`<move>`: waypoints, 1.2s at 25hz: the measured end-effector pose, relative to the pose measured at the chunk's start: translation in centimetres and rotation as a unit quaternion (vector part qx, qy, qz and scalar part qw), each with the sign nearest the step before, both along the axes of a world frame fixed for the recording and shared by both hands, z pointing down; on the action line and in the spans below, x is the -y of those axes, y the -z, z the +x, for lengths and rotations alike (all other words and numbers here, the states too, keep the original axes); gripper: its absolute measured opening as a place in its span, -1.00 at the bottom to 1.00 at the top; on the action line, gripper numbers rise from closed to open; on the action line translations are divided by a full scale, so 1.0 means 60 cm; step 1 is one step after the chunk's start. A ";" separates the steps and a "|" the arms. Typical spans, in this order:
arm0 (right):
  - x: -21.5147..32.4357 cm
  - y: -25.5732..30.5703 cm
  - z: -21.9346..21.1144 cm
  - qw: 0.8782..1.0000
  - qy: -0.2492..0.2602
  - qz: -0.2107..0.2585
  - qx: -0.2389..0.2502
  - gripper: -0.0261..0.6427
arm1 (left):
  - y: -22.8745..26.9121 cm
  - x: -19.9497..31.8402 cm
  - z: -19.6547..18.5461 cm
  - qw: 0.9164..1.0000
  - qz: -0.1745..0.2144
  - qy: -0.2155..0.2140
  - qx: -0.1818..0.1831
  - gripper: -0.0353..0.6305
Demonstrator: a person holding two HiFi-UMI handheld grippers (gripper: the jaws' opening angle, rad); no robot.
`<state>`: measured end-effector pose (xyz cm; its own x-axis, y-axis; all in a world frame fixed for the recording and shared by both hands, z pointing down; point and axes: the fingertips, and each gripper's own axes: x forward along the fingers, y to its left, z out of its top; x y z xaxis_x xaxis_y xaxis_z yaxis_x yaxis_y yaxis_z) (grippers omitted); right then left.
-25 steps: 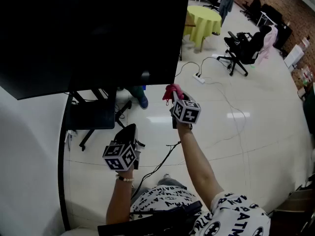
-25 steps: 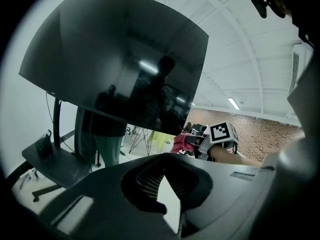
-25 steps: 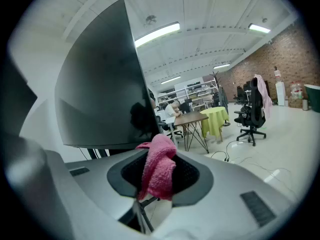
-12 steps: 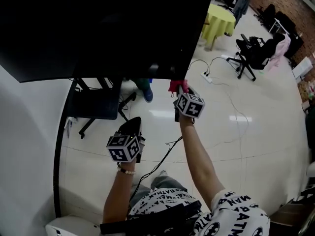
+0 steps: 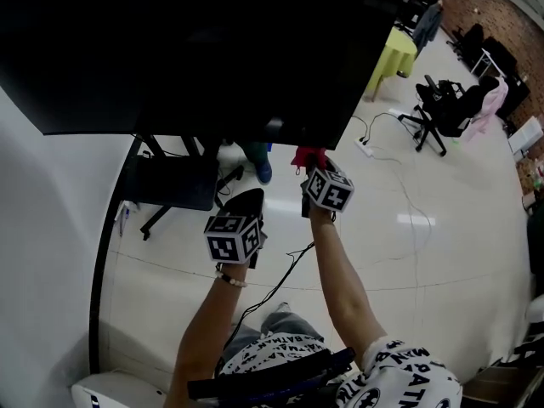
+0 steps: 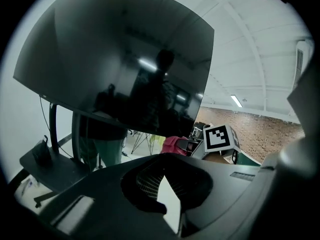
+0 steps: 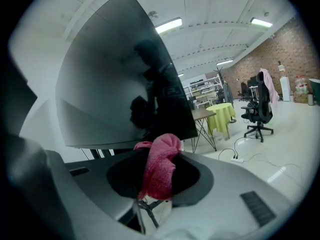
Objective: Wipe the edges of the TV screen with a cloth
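Off to my left, low and back from the screen, my left gripper has its jaws closed together with nothing between them. Above and ahead of those jaws I see only the dark face of the TV and the black shelf on its stand, so this hand is well apart from any edge.

Above both pairs of jaws runs the TV's bottom edge, its long axis lying left to right across my reach. It ends at the lower right corner, where the side edge turns upward.

On my right, the right gripper has its jaws clamped on the pink cloth, which bunches up and pokes out past the tips. The cloth's top sits just under the bottom edge, near that lower right corner. I cannot tell whether it actually touches the frame.

The right hand is plainly the nearer one and the one to do the wiping. As I judge it, the cloth needs lifting a little onto the edge, then drawing along it, leftward or up round the corner. Only the cloth should meet the TV, never the hard tips.
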<state>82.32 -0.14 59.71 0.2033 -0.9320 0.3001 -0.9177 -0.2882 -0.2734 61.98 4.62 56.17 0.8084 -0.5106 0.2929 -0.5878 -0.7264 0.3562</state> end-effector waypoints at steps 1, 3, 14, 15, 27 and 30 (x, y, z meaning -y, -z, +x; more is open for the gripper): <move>0.006 0.000 -0.008 1.000 0.001 0.001 0.003 -0.56 | 0.002 0.004 -0.010 1.000 -0.002 0.003 -0.003 -0.92; 0.021 -0.002 -0.029 1.000 0.006 0.002 0.006 -0.56 | 0.002 0.015 -0.034 1.000 -0.006 0.010 -0.007 -0.92; 0.099 -0.007 -0.175 0.999 0.028 -0.016 0.000 -0.56 | -0.031 0.100 -0.180 0.999 -0.007 0.039 0.029 -0.92; 0.107 -0.008 -0.191 0.999 0.029 -0.016 0.000 -0.56 | -0.032 0.109 -0.194 0.999 -0.004 0.040 0.033 -0.92; 0.224 -0.009 -0.386 1.000 0.006 -0.006 0.009 -0.56 | -0.044 0.181 -0.419 0.999 -0.001 0.034 0.025 -0.92; 0.258 -0.007 -0.437 1.000 0.022 -0.007 0.004 -0.56 | -0.050 0.200 -0.467 0.999 -0.012 0.047 0.019 -0.92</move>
